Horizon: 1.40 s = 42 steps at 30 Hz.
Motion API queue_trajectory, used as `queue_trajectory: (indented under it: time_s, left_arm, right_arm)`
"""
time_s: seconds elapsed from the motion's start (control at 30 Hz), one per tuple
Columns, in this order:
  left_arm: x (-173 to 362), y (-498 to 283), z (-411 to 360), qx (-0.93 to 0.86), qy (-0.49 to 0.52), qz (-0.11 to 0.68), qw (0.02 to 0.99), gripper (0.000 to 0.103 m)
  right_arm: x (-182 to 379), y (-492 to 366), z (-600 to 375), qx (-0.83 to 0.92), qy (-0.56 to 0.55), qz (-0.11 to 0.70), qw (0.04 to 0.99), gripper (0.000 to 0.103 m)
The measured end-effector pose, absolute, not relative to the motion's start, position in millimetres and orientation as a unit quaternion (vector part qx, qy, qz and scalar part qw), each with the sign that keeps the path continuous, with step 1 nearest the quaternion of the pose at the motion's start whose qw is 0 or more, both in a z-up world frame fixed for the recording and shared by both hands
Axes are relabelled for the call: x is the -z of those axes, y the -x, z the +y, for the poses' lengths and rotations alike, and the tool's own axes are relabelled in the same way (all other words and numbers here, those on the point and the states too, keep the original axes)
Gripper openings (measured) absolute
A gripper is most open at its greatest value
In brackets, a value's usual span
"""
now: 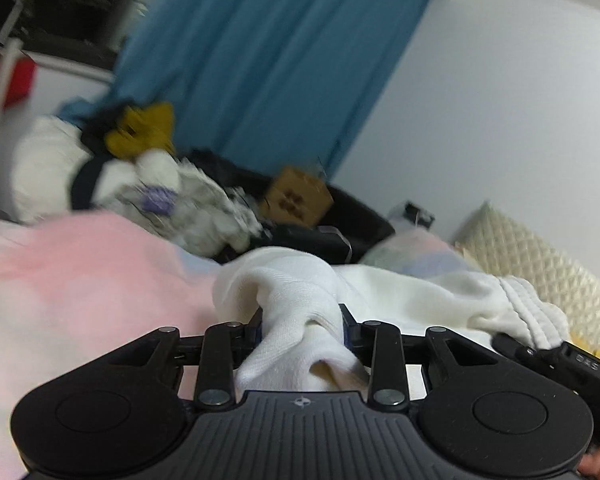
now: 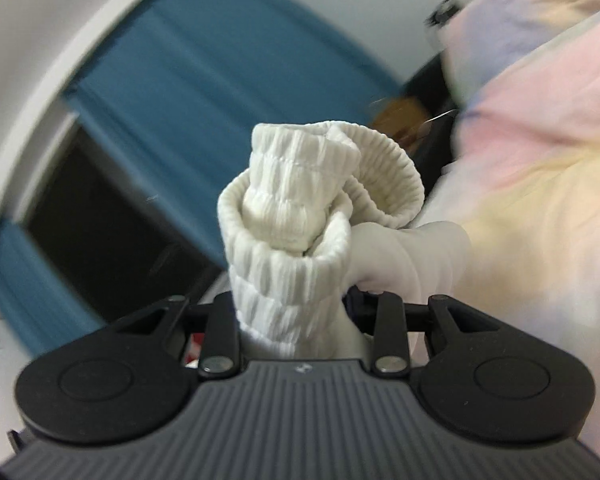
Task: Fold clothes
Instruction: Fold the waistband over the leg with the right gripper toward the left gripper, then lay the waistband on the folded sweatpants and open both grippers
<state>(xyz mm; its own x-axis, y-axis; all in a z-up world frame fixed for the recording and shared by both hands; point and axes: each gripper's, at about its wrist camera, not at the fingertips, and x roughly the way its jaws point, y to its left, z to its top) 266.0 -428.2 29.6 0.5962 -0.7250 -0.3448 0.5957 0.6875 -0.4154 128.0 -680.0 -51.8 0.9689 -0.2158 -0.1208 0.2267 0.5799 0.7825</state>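
Clearly the folding has barely begun: the white garment (image 1: 400, 292) is bunched and rumpled, with no flat panel or crease showing, so spreading it out and making every fold is, by my reading, still to do. It is held up between the 2 grippers, just above a pastel pink bedspread (image 1: 80, 280).

The left gripper (image 1: 302, 332) is clamped on a gathered wad of plain white fabric that fills the gap between its fingers. From there the cloth runs to the right in the left wrist view, sagging a little, and ends in a ribbed band near the right gripper's dark body at the frame edge. The right gripper (image 2: 296, 312) is clamped on that ribbed elastic band, which curls up in a loose roll ahead of its fingers.

So the garment's long axis lies roughly across, from 1 gripper to the other, with the ribbed end toward the right hand and the plain end toward the left.

Behind, a blue curtain (image 1: 280, 60) hangs, and a blurred pile of clothes (image 1: 148, 168) sits beyond the bed.
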Motion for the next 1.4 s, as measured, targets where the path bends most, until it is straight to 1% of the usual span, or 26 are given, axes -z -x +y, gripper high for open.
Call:
queue_trajectory:
  time_s: [0.1, 0.2, 0.37, 0.43, 0.5, 0.57, 0.63, 0.77, 0.83, 0.93, 1.03, 1.1, 1.13, 1.2, 1.33, 1.4]
  left_arm:
    - [16, -286, -477, 0.377, 0.122, 0.286, 0.872, 0.035]
    - [60, -284, -499, 0.385, 0.087, 0.296, 0.870, 0.037]
    - [129, -295, -460, 0.391, 0.090, 0.337, 0.852, 0.043]
    - [147, -297, -448, 0.397, 0.086, 0.341, 0.848, 0.047]
    - [153, -294, -435, 0.400, 0.090, 0.348, 0.843, 0.049]
    - [148, -287, -430, 0.399, 0.079, 0.347, 0.845, 0.056]
    - [134, -277, -424, 0.393, 0.066, 0.346, 0.849, 0.060]
    - [93, -250, -411, 0.381, 0.047, 0.335, 0.861, 0.059]
    - [70, -233, -399, 0.379, 0.040, 0.325, 0.866, 0.060]
    - [37, -204, -378, 0.373, 0.019, 0.300, 0.878, 0.070]
    - [7, -173, -360, 0.366, -0.005, 0.277, 0.889, 0.072]
    - [-11, -152, -348, 0.361, -0.015, 0.266, 0.894, 0.077]
    - [-20, -140, -340, 0.361, -0.018, 0.260, 0.895, 0.080]
    - [-36, -119, -324, 0.360, -0.011, 0.253, 0.898, 0.080]
    - [-57, -90, -296, 0.361, 0.002, 0.252, 0.898, 0.080]
    - [-61, -83, -287, 0.367, 0.001, 0.254, 0.895, 0.080]
  right_arm:
    - [93, -130, -708, 0.168, -0.450, 0.038, 0.877, 0.035]
    - [139, -132, -726, 0.202, -0.465, 0.094, 0.857, 0.034]
    - [186, -121, -721, 0.208, -0.473, 0.132, 0.846, 0.035]
    - [199, -117, -715, 0.208, -0.469, 0.143, 0.847, 0.037]
    - [207, -101, -714, 0.208, -0.469, 0.139, 0.847, 0.037]
    - [210, -100, -713, 0.206, -0.478, 0.131, 0.844, 0.039]
    - [205, -89, -704, 0.209, -0.496, 0.132, 0.832, 0.044]
    - [184, -68, -689, 0.231, -0.513, 0.154, 0.813, 0.046]
    - [172, -58, -679, 0.237, -0.497, 0.166, 0.818, 0.047]
    - [150, -45, -658, 0.242, -0.445, 0.187, 0.842, 0.048]
    - [131, -32, -638, 0.244, -0.420, 0.199, 0.851, 0.048]
    - [120, -25, -628, 0.249, -0.404, 0.213, 0.854, 0.048]
    - [116, -22, -625, 0.252, -0.398, 0.221, 0.854, 0.051]
    - [114, -20, -625, 0.259, -0.395, 0.243, 0.847, 0.052]
    - [127, -15, -645, 0.249, -0.413, 0.246, 0.841, 0.052]
    - [131, -6, -650, 0.233, -0.439, 0.243, 0.833, 0.052]
